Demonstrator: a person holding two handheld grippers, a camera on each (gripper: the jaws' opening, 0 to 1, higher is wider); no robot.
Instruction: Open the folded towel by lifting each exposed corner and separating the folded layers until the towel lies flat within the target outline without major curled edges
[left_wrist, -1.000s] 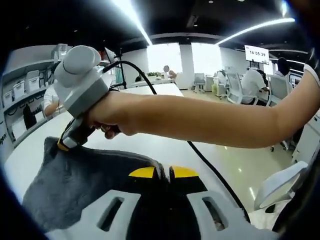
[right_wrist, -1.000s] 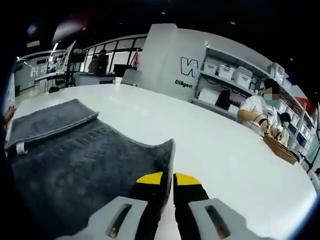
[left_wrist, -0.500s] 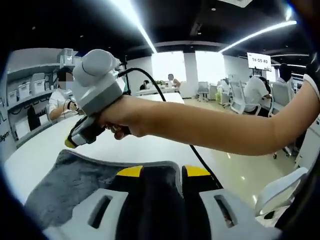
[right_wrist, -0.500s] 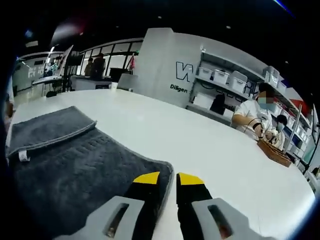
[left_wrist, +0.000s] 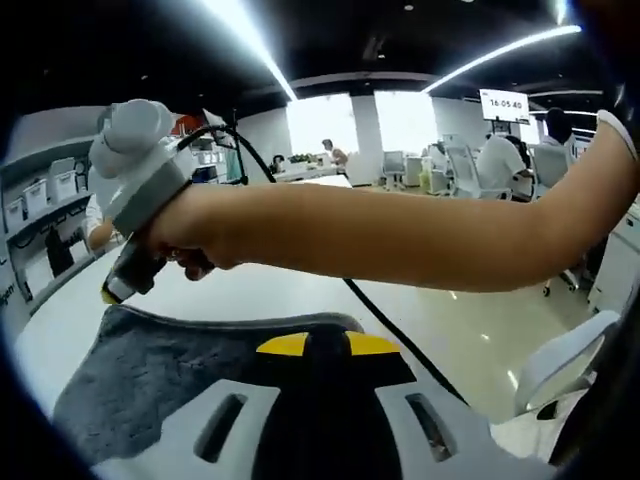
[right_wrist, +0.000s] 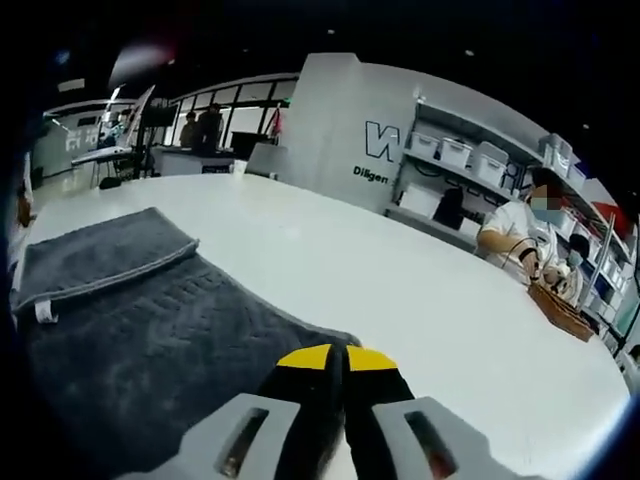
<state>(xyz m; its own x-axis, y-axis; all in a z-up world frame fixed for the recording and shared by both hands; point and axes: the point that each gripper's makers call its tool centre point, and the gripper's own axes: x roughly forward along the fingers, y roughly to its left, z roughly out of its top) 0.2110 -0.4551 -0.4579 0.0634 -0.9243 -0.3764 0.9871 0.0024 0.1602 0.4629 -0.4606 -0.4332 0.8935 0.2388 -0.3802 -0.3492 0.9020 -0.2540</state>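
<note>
The left gripper (left_wrist: 327, 345) is clamped on the near edge of the grey towel (left_wrist: 160, 372), which spreads leftward from its fingers, while the right gripper (right_wrist: 337, 357) pinches another corner, the folded layer (right_wrist: 105, 248) lying far left ahead.

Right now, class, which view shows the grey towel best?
The right gripper view: the towel spreads across the white table, one part folded over. The left gripper view shows one stretch of its edge, under the right gripper.
</note>
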